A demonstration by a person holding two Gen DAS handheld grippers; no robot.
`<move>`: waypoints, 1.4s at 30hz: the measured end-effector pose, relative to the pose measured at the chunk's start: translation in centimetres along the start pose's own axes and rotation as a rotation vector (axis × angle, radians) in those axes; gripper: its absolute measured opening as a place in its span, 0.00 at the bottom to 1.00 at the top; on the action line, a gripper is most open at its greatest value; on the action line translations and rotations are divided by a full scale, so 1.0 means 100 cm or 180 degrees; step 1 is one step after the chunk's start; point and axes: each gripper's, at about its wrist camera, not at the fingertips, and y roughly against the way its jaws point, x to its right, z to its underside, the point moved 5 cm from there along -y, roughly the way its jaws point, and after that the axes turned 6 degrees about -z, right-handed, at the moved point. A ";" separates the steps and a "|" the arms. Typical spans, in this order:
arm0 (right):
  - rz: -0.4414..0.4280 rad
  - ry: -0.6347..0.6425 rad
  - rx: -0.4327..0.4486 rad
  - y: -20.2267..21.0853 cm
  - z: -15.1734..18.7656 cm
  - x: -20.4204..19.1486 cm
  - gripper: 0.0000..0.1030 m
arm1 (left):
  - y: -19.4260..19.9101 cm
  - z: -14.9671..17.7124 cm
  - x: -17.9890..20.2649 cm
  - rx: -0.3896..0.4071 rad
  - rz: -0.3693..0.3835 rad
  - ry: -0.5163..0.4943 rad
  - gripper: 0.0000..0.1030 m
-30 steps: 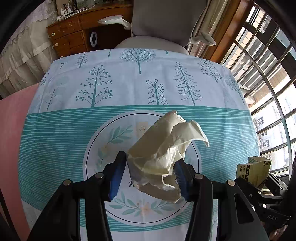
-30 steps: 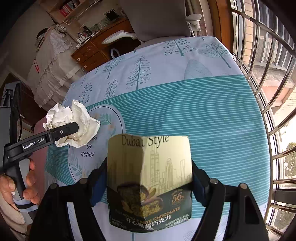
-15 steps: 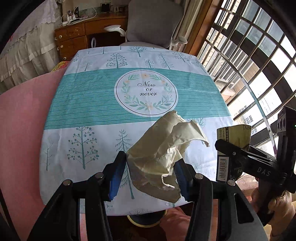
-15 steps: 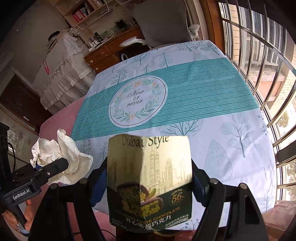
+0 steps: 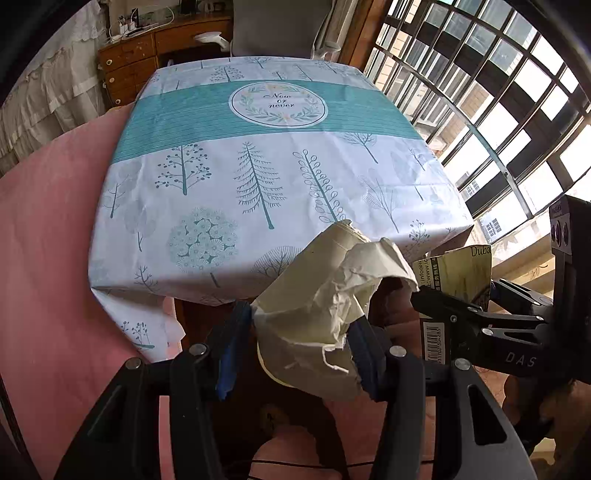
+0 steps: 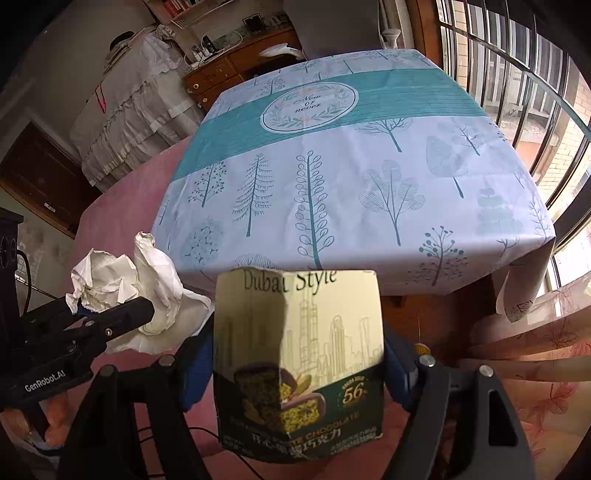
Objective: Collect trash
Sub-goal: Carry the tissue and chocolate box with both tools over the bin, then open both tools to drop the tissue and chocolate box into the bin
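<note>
Both pieces are off the bench point(image 5: 280, 177) (left hand-held gripper point(image 5: 301, 349) pinching crumpled paper point(image 5: 325, 295), right hand-held gripper point(image 6: 297, 363) clamping the chocolate box point(image 6: 299, 354)), so next comes finding a bin, none visible.

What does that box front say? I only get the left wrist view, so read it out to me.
Observer: The chocolate box reads "Dubai Style" above a skyline drawing.
Operator: Now tell me what's printed lower down.
Observer: A cut chocolate bar with green filling, beside a gold "56".
Operator: Report what's on the wall above the draped furniture.
Observer: A shelf of books hangs there, at the top edge of the right wrist view.
</note>
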 end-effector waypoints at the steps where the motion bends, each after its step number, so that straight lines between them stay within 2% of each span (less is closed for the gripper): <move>1: 0.0026 0.0012 -0.0055 -0.002 0.010 0.000 0.75 | -0.003 0.008 0.000 -0.0051 0.0018 0.0024 0.49; 7: 0.0106 0.0002 -0.0411 -0.025 0.056 0.016 0.75 | -0.029 0.047 0.009 -0.0307 0.0007 0.0151 0.49; 10: 0.0096 -0.0055 -0.0567 -0.046 0.074 0.034 0.75 | -0.054 0.067 0.014 -0.0477 -0.0052 0.0230 0.49; 14: 0.0023 -0.0171 -0.0719 -0.096 0.103 0.066 0.75 | -0.111 0.099 0.021 -0.0702 -0.0120 0.0347 0.50; 19: 0.0105 -0.0383 -0.0874 -0.174 0.137 0.111 0.75 | -0.196 0.133 0.023 -0.0922 -0.0232 0.0518 0.50; 27: 0.0111 -0.0590 -0.1045 -0.260 0.173 0.157 0.79 | -0.288 0.159 0.031 -0.1055 -0.0258 0.0476 0.56; 31: 0.0120 -0.0684 -0.1066 -0.286 0.179 0.175 0.81 | -0.316 0.166 0.033 -0.1144 -0.0279 0.0431 0.61; 33: 0.0120 -0.0713 -0.1089 -0.294 0.181 0.180 0.81 | -0.326 0.167 0.028 -0.1178 -0.0302 0.0454 0.72; 37: 0.0134 -0.0648 -0.1063 -0.300 0.178 0.184 0.86 | -0.331 0.170 0.022 -0.1206 -0.0273 0.0555 0.80; 39: 0.0142 -0.0610 -0.1071 -0.301 0.176 0.183 0.86 | -0.332 0.171 0.016 -0.1234 -0.0321 0.0560 0.87; 42: 0.0150 -0.0600 -0.1061 -0.298 0.173 0.182 0.86 | -0.332 0.171 0.009 -0.1232 -0.0386 0.0562 0.88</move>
